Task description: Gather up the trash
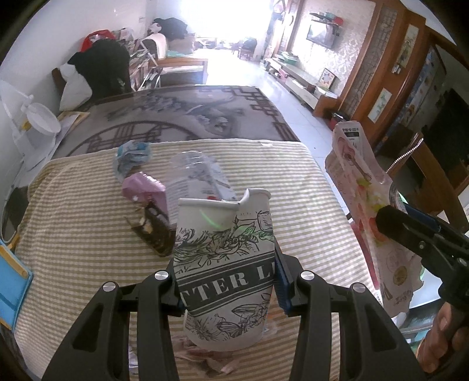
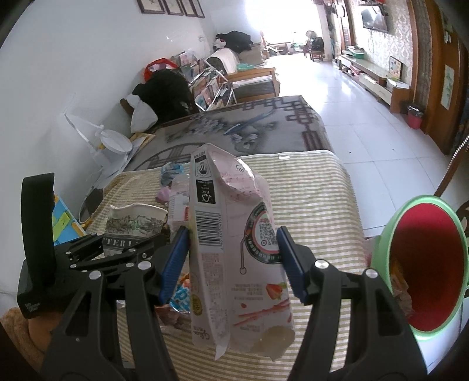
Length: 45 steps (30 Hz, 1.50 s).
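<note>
Lower centre of the left wrist view: left hand-held gripper clamped on the torn paper cup. Lower centre of the right wrist view: right hand-held gripper clamped on the pink snack bag; its limp top could snag the green-rimmed bin at lower right. Farther off, a clear bottle lay on the striped surface.

A striped tan cloth covers the table, beyond it a grey patterned rug spreads over the white tiled floor, with a wall-mounted television and framed pictures on the walls.
</note>
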Tool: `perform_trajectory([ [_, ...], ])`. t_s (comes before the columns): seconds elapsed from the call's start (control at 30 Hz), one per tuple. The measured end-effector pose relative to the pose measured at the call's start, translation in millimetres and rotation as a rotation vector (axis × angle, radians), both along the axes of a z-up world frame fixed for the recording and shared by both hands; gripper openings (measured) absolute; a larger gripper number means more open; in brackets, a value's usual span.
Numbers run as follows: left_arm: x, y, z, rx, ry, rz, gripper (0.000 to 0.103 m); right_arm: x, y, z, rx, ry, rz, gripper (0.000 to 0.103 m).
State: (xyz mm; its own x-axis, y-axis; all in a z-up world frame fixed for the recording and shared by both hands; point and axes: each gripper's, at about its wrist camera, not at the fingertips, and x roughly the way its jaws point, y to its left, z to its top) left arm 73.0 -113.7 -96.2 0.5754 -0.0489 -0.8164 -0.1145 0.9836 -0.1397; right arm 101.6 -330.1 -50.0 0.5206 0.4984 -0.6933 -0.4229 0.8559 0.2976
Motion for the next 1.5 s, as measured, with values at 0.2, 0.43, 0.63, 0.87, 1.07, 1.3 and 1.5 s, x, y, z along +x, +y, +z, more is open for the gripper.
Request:
perform_trajectory([
  [0.2, 5.8, -17.9, 5.2, 0.016, -0.008, -0.019, 0.042, 4.0, -18.2, 1.9, 0.014, -0.004, -0.020, 0.059],
  [0.43, 12.1, -39.9, 9.9, 0.029, -0.008, -0.035, 0.042, 10.3, -39.8, 2.1, 0.031, -0.003, -0.042, 0.059],
  [0.63, 16.2, -61.1, 12.7, 0.036, -0.007, -0.050, 0.042, 16.7, -58.4, 1.0, 0.044, 0.002, -0.057, 0.060],
  [0.87, 26.7, -94.6, 12.7, 0.039, -0.004, -0.094, 0.042, 20.6, -92.2, -2.5, 0.056, 0.007, -0.097, 0.060],
  [1.07, 37.9, -137.8, 12.9, 0.032, -0.005, -0.163, 0.042, 22.8, -134.1, -8.5, 0.055, 0.015, -0.165, 0.060],
  [1.3, 57.0, -194.7, 8.9, 0.003, -0.001, -0.259, 0.042, 23.6, -196.0, -17.2, 0.043, 0.027, -0.285, 0.060],
  [1.5, 78.6, -251.9, 3.2, -0.040, 0.006, -0.369, 0.042, 22.1, -253.5, -29.3, 0.043, 0.059, -0.409, 0.060],
])
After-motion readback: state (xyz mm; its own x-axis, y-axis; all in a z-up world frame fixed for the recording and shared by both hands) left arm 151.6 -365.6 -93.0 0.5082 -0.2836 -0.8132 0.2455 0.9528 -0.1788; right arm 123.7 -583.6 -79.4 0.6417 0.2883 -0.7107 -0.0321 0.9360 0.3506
